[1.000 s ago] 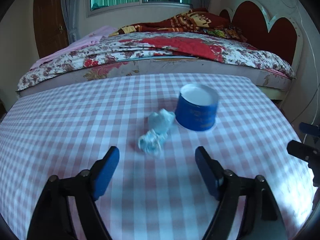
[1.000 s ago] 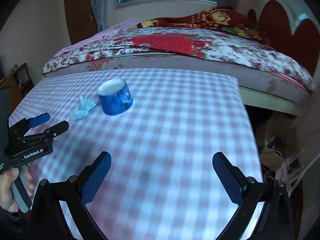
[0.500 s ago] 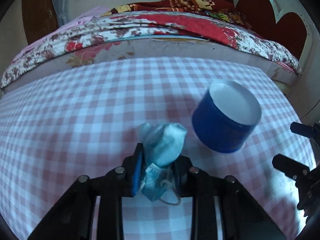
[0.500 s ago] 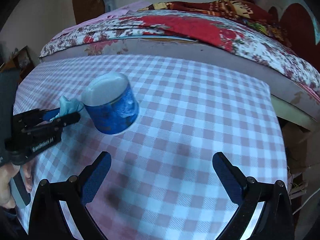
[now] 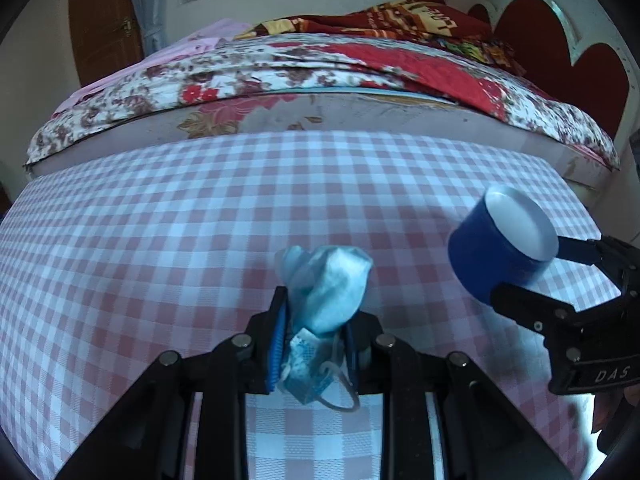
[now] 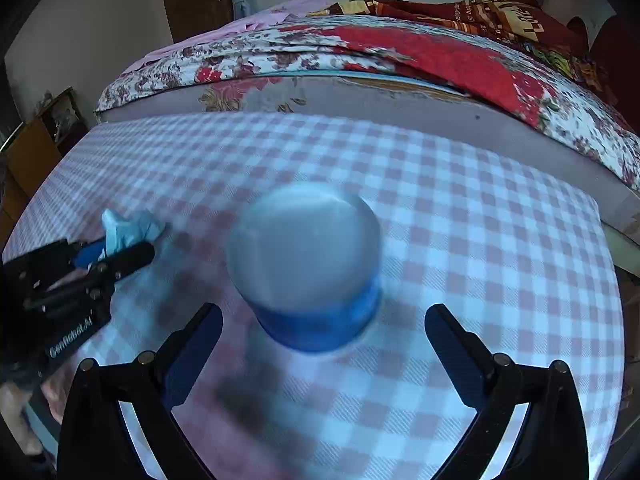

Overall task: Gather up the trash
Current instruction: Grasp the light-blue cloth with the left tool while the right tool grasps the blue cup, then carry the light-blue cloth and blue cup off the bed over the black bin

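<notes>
Two tools work the checked table (image 5: 160,220): left tool (image 5: 316,332) clamps a crumpled blue face mask (image 5: 328,292); right tool (image 6: 324,332) gapes wide around the blue cup (image 6: 308,264).

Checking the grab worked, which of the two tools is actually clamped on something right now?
The left tool: it pinches the crumpled blue face mask. The right tool stands wide open around the blue cup, not gripping it.
</notes>
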{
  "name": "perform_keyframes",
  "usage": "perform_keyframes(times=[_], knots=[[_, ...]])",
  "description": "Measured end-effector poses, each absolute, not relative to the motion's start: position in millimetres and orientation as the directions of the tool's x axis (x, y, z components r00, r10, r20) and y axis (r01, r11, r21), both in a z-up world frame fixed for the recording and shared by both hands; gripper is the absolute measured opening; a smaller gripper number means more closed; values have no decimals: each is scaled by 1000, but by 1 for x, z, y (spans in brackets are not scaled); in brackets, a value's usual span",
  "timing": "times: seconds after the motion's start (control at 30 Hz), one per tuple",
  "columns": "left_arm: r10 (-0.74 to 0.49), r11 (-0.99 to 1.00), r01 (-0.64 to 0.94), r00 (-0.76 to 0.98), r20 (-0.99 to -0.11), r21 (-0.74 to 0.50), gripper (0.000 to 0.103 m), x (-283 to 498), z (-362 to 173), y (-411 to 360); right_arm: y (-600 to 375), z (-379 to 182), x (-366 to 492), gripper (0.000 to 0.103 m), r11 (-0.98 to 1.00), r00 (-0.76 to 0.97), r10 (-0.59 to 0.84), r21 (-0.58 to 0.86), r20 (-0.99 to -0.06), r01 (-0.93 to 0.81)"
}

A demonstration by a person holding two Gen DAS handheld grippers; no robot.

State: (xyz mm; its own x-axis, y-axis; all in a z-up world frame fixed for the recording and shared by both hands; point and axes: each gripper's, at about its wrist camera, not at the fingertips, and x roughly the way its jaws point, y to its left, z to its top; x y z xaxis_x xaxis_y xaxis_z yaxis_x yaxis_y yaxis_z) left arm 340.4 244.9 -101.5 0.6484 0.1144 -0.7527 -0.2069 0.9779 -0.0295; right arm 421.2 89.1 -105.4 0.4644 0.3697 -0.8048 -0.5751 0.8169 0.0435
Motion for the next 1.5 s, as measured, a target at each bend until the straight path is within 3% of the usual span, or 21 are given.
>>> perform_keyframes(times=[0.17,0.3,1.07,1.5], knots=[[118,976,-217,649,-752,-34,26,341,-101,250,101,-103,427,97,825,479,374,49,-794,-562],[116,976,-216,648,-753,-36,26,341,-102,251,105,-104,432,77,834,480,360,45,-800,-549],[114,982,-187,651,-751,-12,26,313,-88,227,77,-78,407,76,832,504,357,23,-787,-554],[73,991,-134,675,-734,-25,26,258,-68,188,33,-44,341,76,831,550,366,-3,-751,-557]])
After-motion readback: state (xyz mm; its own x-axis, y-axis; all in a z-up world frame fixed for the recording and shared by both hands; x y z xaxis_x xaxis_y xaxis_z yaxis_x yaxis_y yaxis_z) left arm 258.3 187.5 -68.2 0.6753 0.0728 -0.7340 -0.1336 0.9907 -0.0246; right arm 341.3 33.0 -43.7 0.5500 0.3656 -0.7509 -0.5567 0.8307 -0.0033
